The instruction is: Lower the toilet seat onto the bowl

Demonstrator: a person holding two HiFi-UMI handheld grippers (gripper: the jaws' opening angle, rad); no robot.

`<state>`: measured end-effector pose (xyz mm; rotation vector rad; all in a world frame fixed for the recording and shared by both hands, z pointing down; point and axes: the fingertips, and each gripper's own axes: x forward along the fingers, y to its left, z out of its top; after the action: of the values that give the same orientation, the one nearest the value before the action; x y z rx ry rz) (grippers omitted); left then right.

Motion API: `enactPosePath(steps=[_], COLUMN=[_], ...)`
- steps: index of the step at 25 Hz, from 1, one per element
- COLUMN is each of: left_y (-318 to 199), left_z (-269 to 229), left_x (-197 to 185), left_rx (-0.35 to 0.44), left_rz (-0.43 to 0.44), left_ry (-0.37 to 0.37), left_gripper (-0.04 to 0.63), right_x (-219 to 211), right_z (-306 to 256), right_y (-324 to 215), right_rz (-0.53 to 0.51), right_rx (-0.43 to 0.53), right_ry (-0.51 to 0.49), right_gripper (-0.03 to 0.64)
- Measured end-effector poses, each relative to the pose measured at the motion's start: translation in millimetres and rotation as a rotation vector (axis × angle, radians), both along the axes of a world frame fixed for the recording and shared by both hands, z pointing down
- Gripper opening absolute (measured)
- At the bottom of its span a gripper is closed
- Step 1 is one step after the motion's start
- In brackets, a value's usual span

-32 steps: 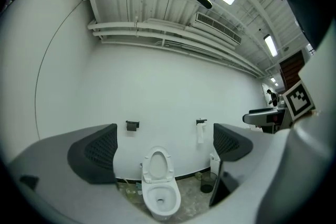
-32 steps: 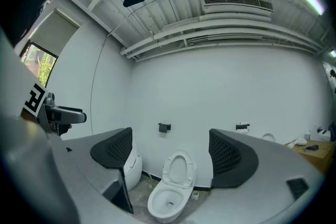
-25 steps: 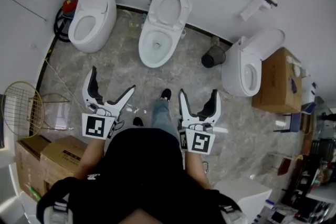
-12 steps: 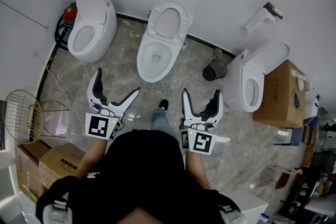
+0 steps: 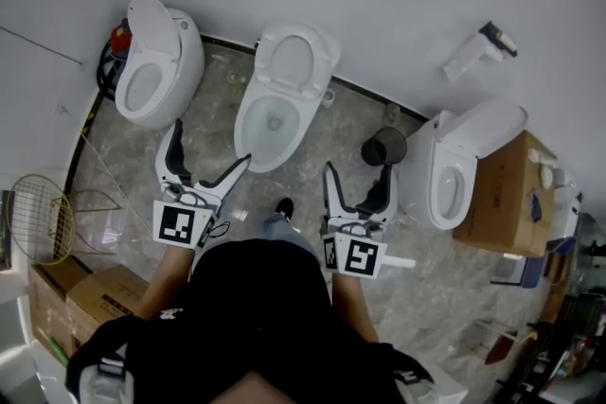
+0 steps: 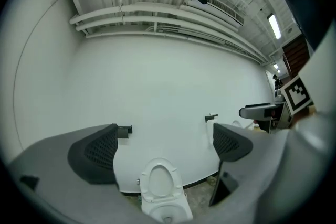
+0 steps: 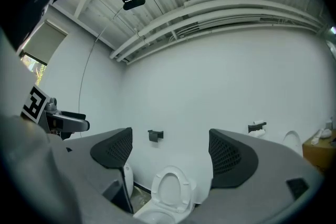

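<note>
Closer to the middle toilet than a second ago. Left gripper (image 5: 210, 143), lower left: jaws apart, empty. Toilet seat (image 5: 266, 63), upper centre, raised above bowl (image 5: 305, 121): rigid, hinged, smooth, likely light; best held at free rim. Right gripper (image 5: 358, 171), lower centre-right: jaws apart, empty.

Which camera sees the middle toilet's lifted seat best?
The head view: the toilet seat shows whole, lifted, with its bowl in front. Both gripper views show it small, upright between open jaws, the bowl cut off below.
</note>
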<state>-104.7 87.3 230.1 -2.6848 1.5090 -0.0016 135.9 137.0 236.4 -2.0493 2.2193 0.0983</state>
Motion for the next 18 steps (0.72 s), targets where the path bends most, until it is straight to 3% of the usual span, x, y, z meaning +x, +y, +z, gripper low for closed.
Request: enactPosePath(steps=[6, 10, 18], left_y=[-38.5, -56.3, -92.3], left_z=[1.5, 5.8, 26.2], left_x=[36.2, 47.3, 54.4], left_rx=[-0.034, -0.048, -0.093], left_rz=[-0.01, -0.015, 0.058], left_ry=[-0.006, -0.052, -0.075], left_gripper=[0.551, 0.551, 0.551], right_x=[26.0, 36.6, 25.7], right_z=[6.8, 11.2, 22.8], right_y=[-41.0, -61.9, -95.6], right_rz=[-0.034, -0.041, -0.026], right_rx=[-0.027, -0.039, -0.062], right_ry=[-0.021, -0.034, -0.042], right_gripper=[0.443, 0.443, 0.442])
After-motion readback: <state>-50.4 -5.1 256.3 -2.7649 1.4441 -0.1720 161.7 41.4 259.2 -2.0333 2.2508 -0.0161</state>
